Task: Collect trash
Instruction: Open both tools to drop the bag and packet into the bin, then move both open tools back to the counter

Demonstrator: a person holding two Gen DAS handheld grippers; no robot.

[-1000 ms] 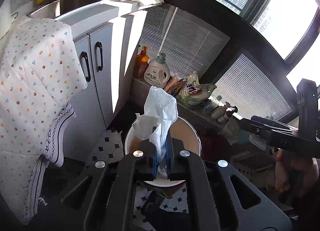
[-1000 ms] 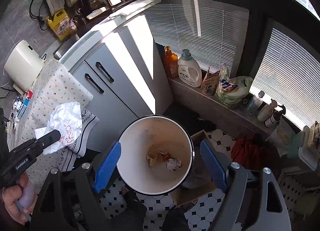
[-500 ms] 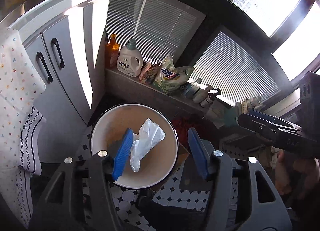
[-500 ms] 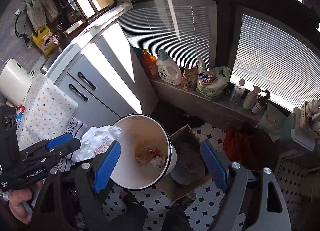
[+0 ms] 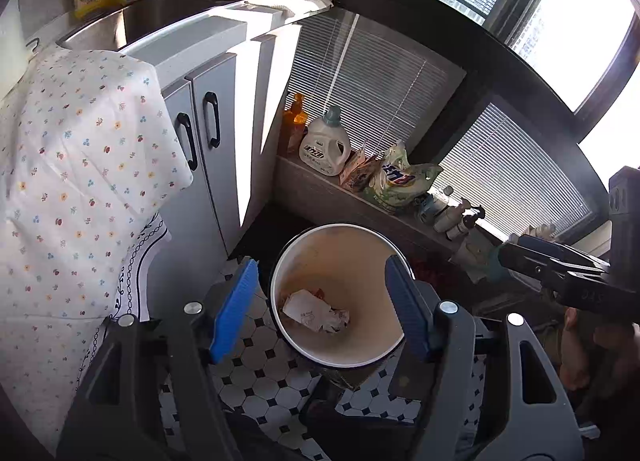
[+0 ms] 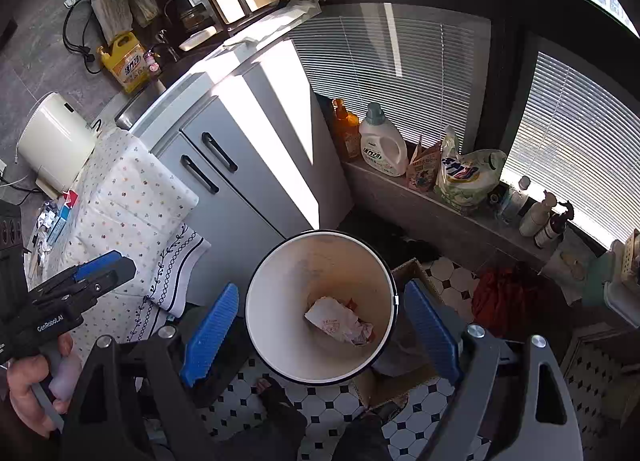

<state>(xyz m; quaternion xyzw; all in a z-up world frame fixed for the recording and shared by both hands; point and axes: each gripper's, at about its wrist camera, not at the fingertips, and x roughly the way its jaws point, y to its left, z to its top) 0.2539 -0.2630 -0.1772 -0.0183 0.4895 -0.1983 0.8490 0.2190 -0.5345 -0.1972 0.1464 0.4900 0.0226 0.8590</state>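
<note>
A round white trash bin (image 5: 340, 237) stands on the tiled floor; it also shows in the right wrist view (image 6: 320, 241). A crumpled white wrapper (image 5: 316, 311) lies at its bottom on other scraps, seen too in the right wrist view (image 6: 340, 321). My left gripper (image 5: 324, 309) is open and empty above the bin. My right gripper (image 6: 320, 325) is open and empty above the bin, its blue pads either side of the rim.
Grey cabinet doors (image 5: 200, 141) and a table with a floral cloth (image 5: 80, 181) stand to the left. Detergent bottles (image 5: 324, 145) and bags line the window ledge. A cardboard box (image 6: 400, 377) sits beside the bin on the right.
The left gripper opened and let go of the white wrapper, which fell into the bin. The left gripper then drew back from the bin.
</note>
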